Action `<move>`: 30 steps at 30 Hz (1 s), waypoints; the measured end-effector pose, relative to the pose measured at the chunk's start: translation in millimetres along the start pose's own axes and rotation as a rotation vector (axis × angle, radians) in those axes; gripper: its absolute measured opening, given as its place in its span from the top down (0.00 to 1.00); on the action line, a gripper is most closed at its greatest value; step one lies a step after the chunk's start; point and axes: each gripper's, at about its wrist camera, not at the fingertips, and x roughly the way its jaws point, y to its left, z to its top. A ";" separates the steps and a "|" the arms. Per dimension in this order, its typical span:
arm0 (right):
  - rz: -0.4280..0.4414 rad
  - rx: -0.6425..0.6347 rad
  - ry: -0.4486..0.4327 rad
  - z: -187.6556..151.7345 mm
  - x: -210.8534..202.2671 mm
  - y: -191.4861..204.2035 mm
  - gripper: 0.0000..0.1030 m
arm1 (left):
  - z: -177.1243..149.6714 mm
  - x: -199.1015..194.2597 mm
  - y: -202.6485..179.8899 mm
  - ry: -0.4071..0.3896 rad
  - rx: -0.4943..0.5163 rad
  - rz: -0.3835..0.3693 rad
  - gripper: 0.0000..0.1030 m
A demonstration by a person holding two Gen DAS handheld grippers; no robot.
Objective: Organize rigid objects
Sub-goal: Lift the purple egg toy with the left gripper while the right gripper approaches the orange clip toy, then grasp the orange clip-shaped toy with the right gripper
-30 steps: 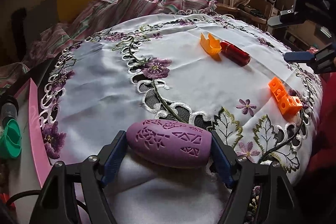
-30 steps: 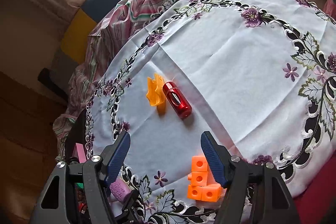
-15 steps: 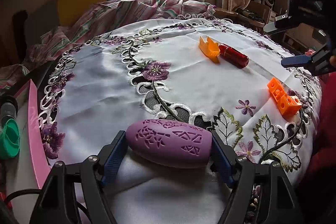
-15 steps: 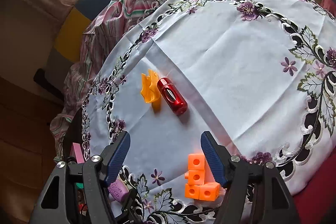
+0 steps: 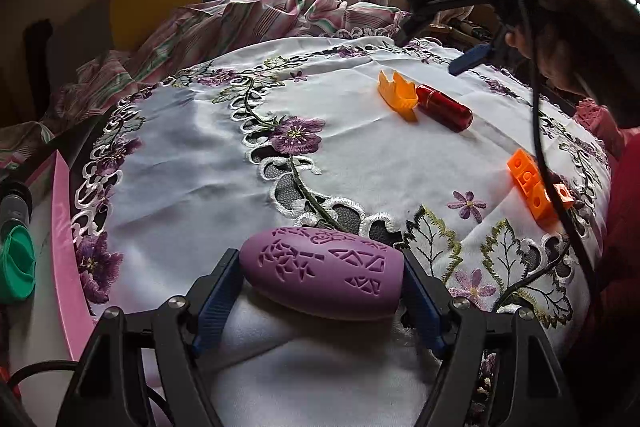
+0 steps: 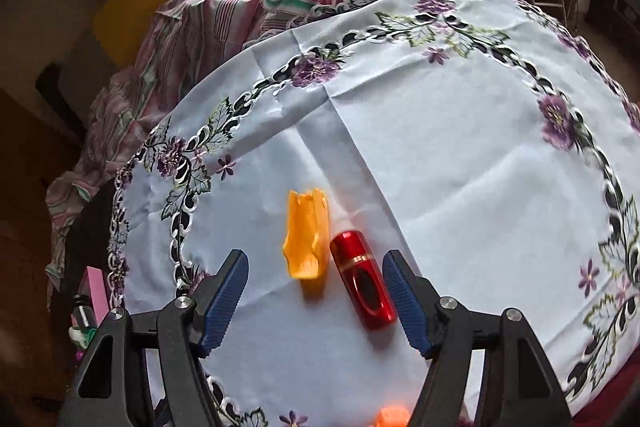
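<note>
While left claw point(image 5: 322, 277) grips purple case point(image 5: 322, 273), right claw point(image 6: 316, 281) released, angled downward

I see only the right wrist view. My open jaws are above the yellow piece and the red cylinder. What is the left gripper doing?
Observer: The left gripper is shut on a purple carved oval object, near the tablecloth's front edge.
Operator: I see only an orange corner at the bottom. What is it?
Observer: Orange linked cubes, in an L shape.
Operator: Is the right gripper touching anything?
Observer: No, the right gripper hangs above the cloth.
</note>
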 end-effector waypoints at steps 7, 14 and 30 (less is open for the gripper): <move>-0.158 -0.173 0.100 18.9 60.0 31.8 0.37 | 0.8 0.5 -0.7 0.000 -0.003 -0.006 0.25; -0.134 -0.385 0.184 -27.5 61.2 64.5 0.75 | 1.0 0.7 -0.6 0.000 -0.002 -0.006 0.25; -0.016 -0.477 0.099 -106.7 40.6 64.1 0.74 | 7.7 -5.2 -1.7 0.068 -0.021 0.011 0.26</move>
